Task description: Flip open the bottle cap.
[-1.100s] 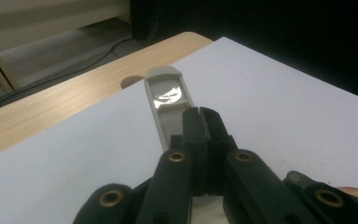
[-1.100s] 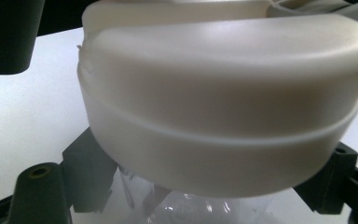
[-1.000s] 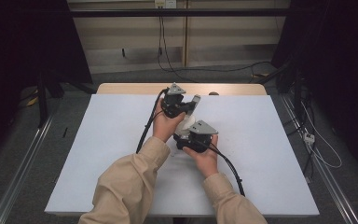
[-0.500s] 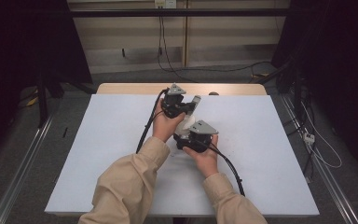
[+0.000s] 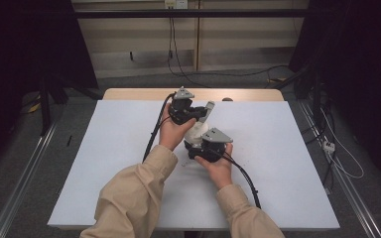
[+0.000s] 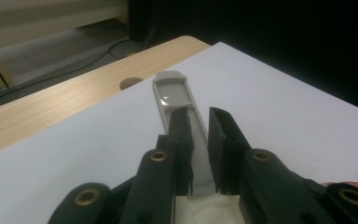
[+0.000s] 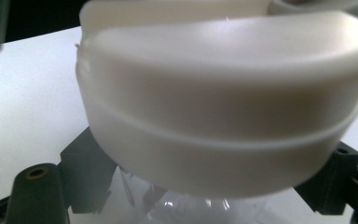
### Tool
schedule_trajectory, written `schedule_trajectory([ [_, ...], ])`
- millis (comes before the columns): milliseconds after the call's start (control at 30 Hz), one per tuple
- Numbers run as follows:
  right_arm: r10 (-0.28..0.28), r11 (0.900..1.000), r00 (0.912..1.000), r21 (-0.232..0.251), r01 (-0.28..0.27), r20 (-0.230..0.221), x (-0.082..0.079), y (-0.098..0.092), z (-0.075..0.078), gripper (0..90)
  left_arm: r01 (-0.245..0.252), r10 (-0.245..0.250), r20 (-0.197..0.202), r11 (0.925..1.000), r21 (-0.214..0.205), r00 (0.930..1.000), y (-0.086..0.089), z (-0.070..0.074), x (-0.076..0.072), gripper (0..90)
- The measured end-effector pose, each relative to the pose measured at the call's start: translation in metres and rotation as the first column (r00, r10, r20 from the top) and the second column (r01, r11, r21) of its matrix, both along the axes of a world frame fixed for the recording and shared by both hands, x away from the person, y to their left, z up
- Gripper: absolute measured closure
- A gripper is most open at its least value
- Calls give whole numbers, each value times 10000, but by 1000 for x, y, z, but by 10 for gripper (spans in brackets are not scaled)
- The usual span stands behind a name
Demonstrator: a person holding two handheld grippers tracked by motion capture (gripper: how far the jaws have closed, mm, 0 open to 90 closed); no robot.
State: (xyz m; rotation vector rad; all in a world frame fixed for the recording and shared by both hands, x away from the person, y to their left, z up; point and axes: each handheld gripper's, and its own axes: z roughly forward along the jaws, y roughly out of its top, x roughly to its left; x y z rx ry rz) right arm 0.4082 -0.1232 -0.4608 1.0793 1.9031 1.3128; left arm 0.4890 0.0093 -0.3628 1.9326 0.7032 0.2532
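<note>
1. High view: mid-table, left gripper (image 5: 202,112) and right gripper (image 5: 196,145) both on the white-capped bottle (image 5: 197,132); could topple if dropped.
2. Left gripper view: jaws just been opening, loose around grey tab (image 6: 173,92); might slip free.
3. Right gripper view: jaws just been opening beside clear neck (image 7: 191,207) under cap (image 7: 223,107); can't tell if gripping, could sag.

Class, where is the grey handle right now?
In the left gripper view, the grey handle lies between the left gripper jaws, pointing at the table's wooden edge.

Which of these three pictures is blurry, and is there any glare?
Right gripper view: the white cap sits too close, soft and out of focus. Left gripper view: sharp on the grey handle, with a small glint; dark background. High view: evenly lit white table, dim surroundings.
</note>
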Motion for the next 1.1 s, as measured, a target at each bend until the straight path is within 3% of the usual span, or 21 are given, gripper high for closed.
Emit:
schedule_trajectory([
  [200,-157,9999,9992,-38,155,-359,-2,-4,0,113,-64,64,-82,10000,19,9999,8,5,-5,600],
  [300,-151,9999,9984,-19,150,-546,-5,-7,1,83,-131,131,-336,9999,22,9993,12,4,-10,457],
  [467,-175,9998,9977,63,180,-662,-17,-18,3,83,-119,111,-461,9998,-170,9989,29,3,-22,291],
  [567,-69,10000,9967,42,72,-813,-25,-28,3,77,-60,51,-480,9998,-196,9988,43,0,-31,243],
  [667,7,10000,9953,95,2,-965,-38,-39,4,73,54,-58,-459,10000,-78,9989,59,-5,-44,175],
  [733,149,9999,9968,55,-145,-785,-48,-47,4,76,149,-152,-355,9999,-87,9993,72,-10,-53,151],
  [833,274,9994,9968,209,-259,-751,-62,-62,6,69,178,-182,-561,9998,-80,9983,94,-19,-68,128],
  [933,341,9990,9963,312,-317,-783,-76,-77,7,79,-3,2,-512,10000,-16,9987,119,-31,-83,120],
  [1000,352,9994,9970,30,-351,-693,-85,-87,9,74,-108,97,-583,9997,-196,9983,137,-40,-95,118],
  [1100,358,9992,9973,-145,-368,-646,-99,-102,10,71,-322,314,-375,9992,-225,9988,162,-53,-111,109],
])
